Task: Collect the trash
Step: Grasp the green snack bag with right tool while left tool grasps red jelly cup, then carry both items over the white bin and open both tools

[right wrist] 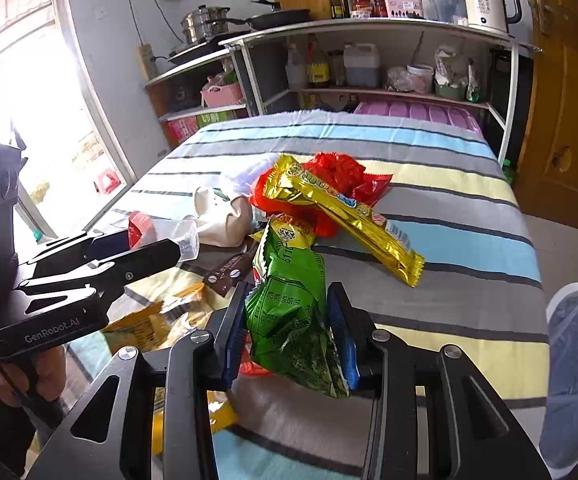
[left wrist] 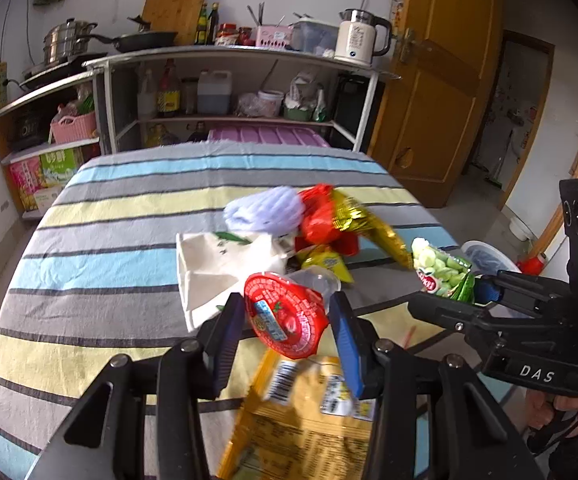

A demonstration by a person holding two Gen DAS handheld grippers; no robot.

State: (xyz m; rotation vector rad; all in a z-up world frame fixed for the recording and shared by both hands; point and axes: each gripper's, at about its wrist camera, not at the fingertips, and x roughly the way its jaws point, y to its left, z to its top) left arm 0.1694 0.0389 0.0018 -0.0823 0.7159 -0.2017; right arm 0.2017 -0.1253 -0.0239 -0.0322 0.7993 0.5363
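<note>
Left wrist view: my left claw (left wrist: pixel 287 320) is clamped on a clear plastic cup with a red foil lid (left wrist: pixel 285 316), blue pads pressing both sides, the cup raised off the striped counter (left wrist: pixel 101 240). Below it lies a yellow snack bag (left wrist: pixel 301 420), flat on the cloth. Beyond it sit a white paper bag (left wrist: pixel 217 268), a red wrapper (left wrist: pixel 317 216) and a long gold wrapper (left wrist: pixel 373 228), piled touching one another near the counter's middle.

Right wrist view: my right claw (right wrist: pixel 287 332) is clamped on a green snack packet (right wrist: pixel 289 312), which hangs crumpled between the pads, clear of the cloth. No earlier frame is given, so I report the grip only. A white bin with a blue liner (right wrist: pixel 577 344) stands beside the counter's right edge, near this claw. A person's hand (right wrist: pixel 17 376) holds the left tool's handle.
</note>
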